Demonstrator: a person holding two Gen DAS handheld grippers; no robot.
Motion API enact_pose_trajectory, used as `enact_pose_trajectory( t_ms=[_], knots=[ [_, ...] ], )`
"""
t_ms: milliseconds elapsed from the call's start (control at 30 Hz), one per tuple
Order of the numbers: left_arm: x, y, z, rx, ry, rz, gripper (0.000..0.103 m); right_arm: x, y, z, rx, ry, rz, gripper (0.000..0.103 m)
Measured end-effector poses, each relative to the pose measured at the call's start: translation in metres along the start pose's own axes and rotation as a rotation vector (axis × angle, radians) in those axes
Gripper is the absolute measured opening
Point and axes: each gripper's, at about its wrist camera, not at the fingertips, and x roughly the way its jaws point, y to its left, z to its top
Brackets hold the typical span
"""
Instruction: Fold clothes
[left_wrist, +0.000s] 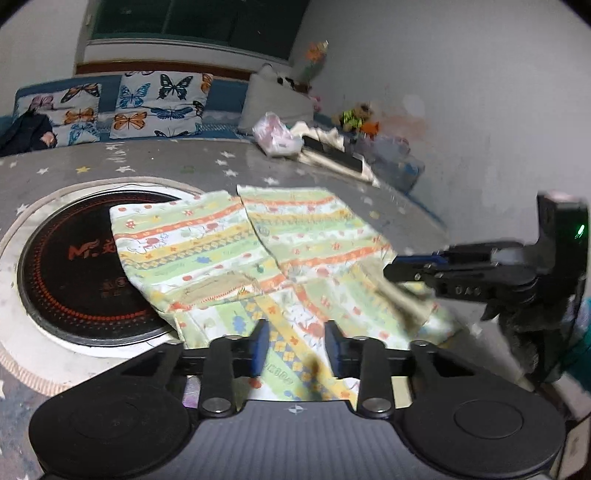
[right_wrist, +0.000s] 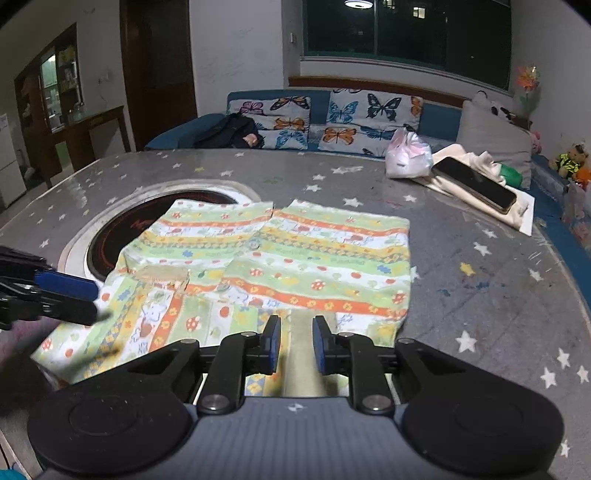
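Nearest to us, our left gripper (left_wrist: 295, 347) is hovering low over the near flap of the small striped cotton shirt printed with green, orange and yellow bands (left_wrist: 258, 251). Its blue-padded jaws are standing partly apart with cloth showing between them, and the pads are not pressing on it, so we judge it is holding nothing. Our right gripper (right_wrist: 295, 343) is sitting over the shirt's near hem, jaws a narrow gap apart. A strip of pale fabric is running up through that gap, yet we cannot tell whether the pads are pinching it.

We are keeping the shirt spread flat on the grey star-patterned table cover (right_wrist: 480, 266), buttoned front up. Its left part is draping over the round black inset hob (left_wrist: 74, 266), probably because that is simply the middle of the table. We are bringing both grippers in at the near edge, side by side, so that they can take the hem at two points and carry it away from us in one even fold.

Well clear at the far right, the dark phone (right_wrist: 476, 184) is resting on folded cream cloth, out of the way.
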Motion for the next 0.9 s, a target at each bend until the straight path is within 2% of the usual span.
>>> enact_pose_trajectory(
  t_ms=[100, 200, 267, 333, 467, 633, 733, 833, 900],
  knots=[
    [0.013, -0.001, -0.008, 0.051, 0.063, 0.074, 0.01, 0.008, 0.001, -0.006, 0.006, 0.024, 0.015, 0.019],
    [0.01, 0.008, -0.014, 0.038, 0.06, 0.108, 0.009, 0.011, 0.004, -0.01, -0.001, 0.042, 0.03, 0.019],
    [0.006, 0.016, -0.016, 0.019, 0.059, 0.13, 0.002, 0.008, 0.006, -0.008, -0.01, 0.026, 0.04, 0.027],
    [0.003, 0.021, -0.017, 0.004, 0.058, 0.145, 0.002, 0.004, 0.008, -0.006, -0.019, 0.009, 0.051, 0.035],
    [-0.001, 0.024, -0.014, -0.022, 0.068, 0.164, 0.002, 0.01, 0.006, -0.008, -0.02, 0.029, 0.055, 0.035],
    [-0.008, 0.019, 0.005, -0.041, 0.019, 0.105, 0.004, 0.011, 0.002, -0.007, -0.005, 0.025, 0.064, 0.035],
    [0.005, 0.017, 0.015, -0.04, 0.019, 0.104, 0.005, 0.013, 0.004, 0.001, -0.013, 0.004, 0.07, 0.035],
    [0.021, 0.025, 0.015, -0.06, 0.053, 0.12, 0.005, 0.021, 0.007, 0.006, -0.029, 0.003, 0.084, 0.035],
    [0.027, 0.033, 0.011, -0.076, 0.067, 0.126, 0.009, 0.031, 0.009, 0.004, -0.036, 0.019, 0.08, 0.035]
  ],
)
